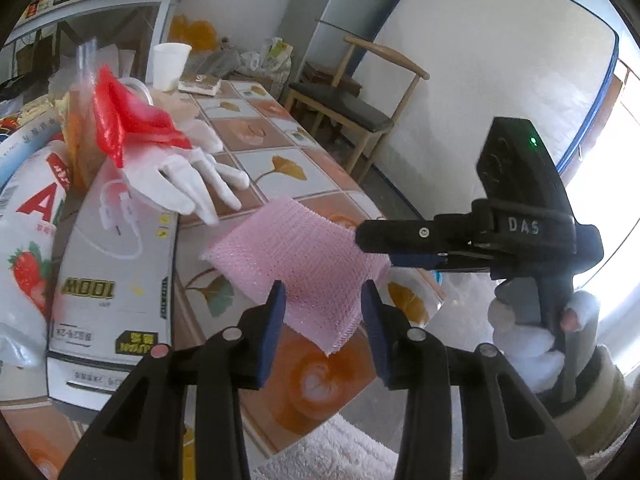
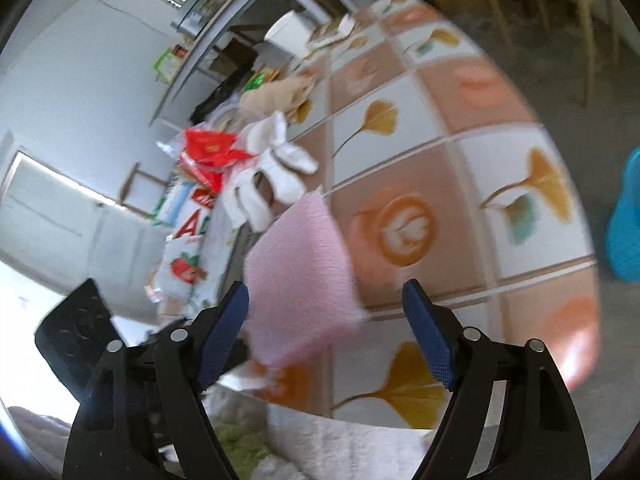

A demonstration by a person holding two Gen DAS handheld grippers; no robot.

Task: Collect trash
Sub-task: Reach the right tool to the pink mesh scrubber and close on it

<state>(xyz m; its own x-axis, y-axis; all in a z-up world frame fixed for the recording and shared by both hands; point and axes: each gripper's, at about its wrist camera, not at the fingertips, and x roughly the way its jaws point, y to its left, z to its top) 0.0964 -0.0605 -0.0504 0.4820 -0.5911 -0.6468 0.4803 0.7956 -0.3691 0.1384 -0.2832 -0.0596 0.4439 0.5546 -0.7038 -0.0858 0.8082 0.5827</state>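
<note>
The left gripper (image 1: pixel 323 308), its jaws partly apart, frames the near corner of a pink mesh cloth (image 1: pixel 298 264) that lies flat on the tiled table (image 1: pixel 280 168), a diamond whose long diagonal runs ahead from the pads. The right gripper (image 2: pixel 326 340) gapes wide, apparently touching nothing, though blur hampers judgement.

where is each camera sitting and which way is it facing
Left wrist: on the left gripper, looking forward and down over the table at the pink pad between its fingers; the right gripper and a gloved hand show at right.
Right wrist: on the right gripper, tilted, blurred, looking down at the table; its jaws stand wide, the pad beyond them.
Both share the pad, white glove, red wrapper and strawberry bag.
</note>
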